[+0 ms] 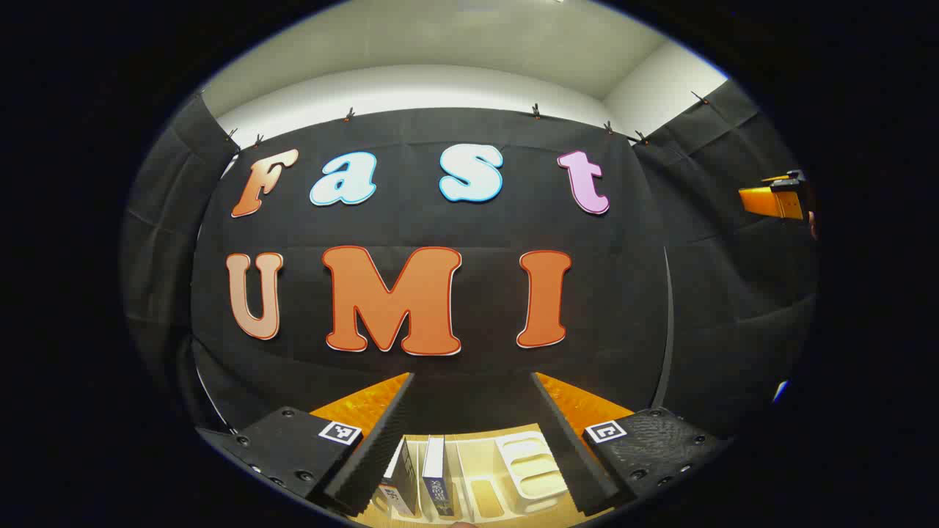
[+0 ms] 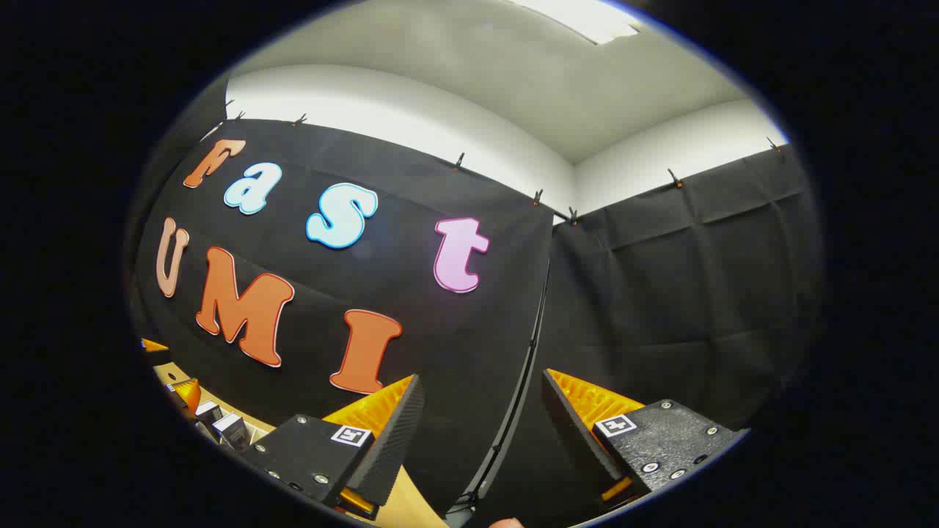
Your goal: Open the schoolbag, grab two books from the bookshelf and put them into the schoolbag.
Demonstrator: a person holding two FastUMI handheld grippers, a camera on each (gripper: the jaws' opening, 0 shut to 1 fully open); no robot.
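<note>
In the left gripper view my left gripper [image 1: 472, 378] is open and held high, with nothing between its fingers. Low between them stands a pale bookshelf rack [image 1: 532, 466] with upright slots. Two books stand in it side by side: a light-covered book [image 1: 402, 478] and a blue-spined book [image 1: 438, 482]. My right gripper [image 2: 481, 378] is open too and empty, tilted up at the cloth wall's corner. At the lower left of the right gripper view are small boxy books [image 2: 229, 429], close to an orange piece of the left gripper [image 2: 186, 394].
The black cloth wall stands close behind the shelf. An orange part of the other gripper [image 1: 777, 199] shows at the far right of the left gripper view. A strip of light wooden tabletop [image 2: 414, 510] lies under the right gripper.
</note>
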